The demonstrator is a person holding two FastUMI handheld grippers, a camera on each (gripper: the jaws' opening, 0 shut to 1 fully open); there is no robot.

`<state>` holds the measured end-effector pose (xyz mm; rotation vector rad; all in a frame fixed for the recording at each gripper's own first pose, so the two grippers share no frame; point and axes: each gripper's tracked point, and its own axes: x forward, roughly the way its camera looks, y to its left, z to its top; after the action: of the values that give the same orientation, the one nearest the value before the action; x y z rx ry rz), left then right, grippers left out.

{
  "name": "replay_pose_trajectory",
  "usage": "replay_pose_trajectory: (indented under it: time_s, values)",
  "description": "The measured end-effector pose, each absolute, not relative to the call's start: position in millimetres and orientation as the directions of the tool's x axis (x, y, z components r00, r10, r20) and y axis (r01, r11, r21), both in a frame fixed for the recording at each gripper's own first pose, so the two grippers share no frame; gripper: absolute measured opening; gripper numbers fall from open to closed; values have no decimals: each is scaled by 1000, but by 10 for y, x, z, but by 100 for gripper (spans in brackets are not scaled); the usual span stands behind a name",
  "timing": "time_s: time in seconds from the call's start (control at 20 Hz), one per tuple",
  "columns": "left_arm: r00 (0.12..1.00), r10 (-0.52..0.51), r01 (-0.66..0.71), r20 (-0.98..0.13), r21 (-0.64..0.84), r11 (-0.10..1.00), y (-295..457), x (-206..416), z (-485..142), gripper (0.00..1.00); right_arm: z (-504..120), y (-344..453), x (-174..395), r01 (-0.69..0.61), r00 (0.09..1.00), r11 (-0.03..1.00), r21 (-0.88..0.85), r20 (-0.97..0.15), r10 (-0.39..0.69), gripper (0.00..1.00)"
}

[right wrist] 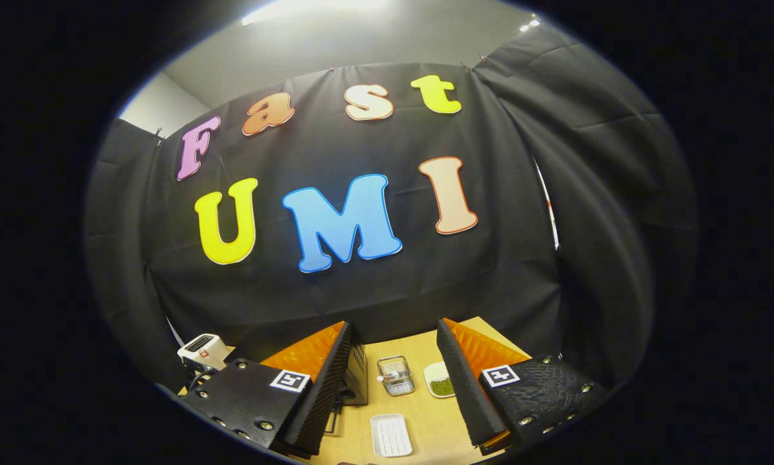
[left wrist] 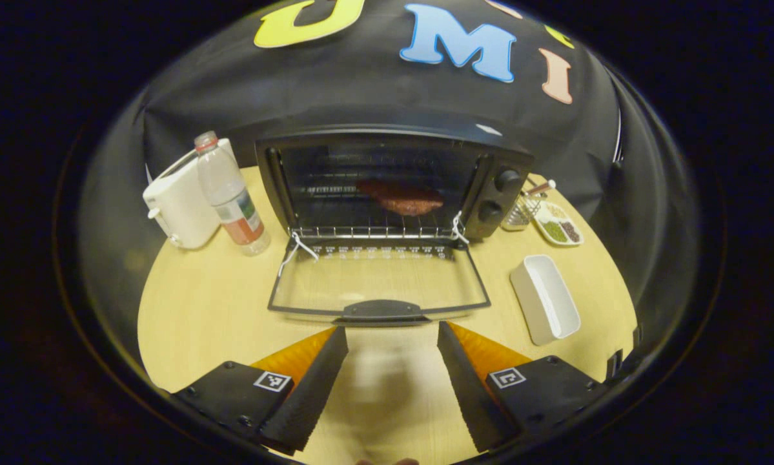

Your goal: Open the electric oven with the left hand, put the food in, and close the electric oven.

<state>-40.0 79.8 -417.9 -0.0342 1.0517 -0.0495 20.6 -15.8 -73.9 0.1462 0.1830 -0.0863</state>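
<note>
Oven (left wrist: 387,174) stands open with food (left wrist: 401,197) on its rack; both grippers (left wrist: 392,368) (right wrist: 392,381) gape wide, empty.

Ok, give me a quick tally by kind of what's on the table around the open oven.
Oven: 1
Food on the rack: 1
Bottle: 1
White appliance: 1
White tray: 1
Wire basket: 1
Divided dish: 1
Total: 7
</note>
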Motion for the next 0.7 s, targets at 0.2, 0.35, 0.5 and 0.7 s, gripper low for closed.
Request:
replay_pose_trajectory:
  time_s: [0.2,0.35,0.5,0.7]
  values:
    - [386,-46,27,-921,-39,999,839,-449,-4530,95,-751,-152,212,103,978,987,120,-191,-79,82]
    - [338,-27,33,-941,-17,999,890,-408,-4728,95,-721,-176,201,112,979,988,107,-182,-91,82]
    - [296,-18,32,-955,-9,999,909,-392,-4873,95,-685,-241,178,130,978,986,100,-176,-111,82]
    - [279,-10,49,-960,3,999,929,-312,-4978,99,-705,-298,142,151,974,984,98,-183,-131,82]
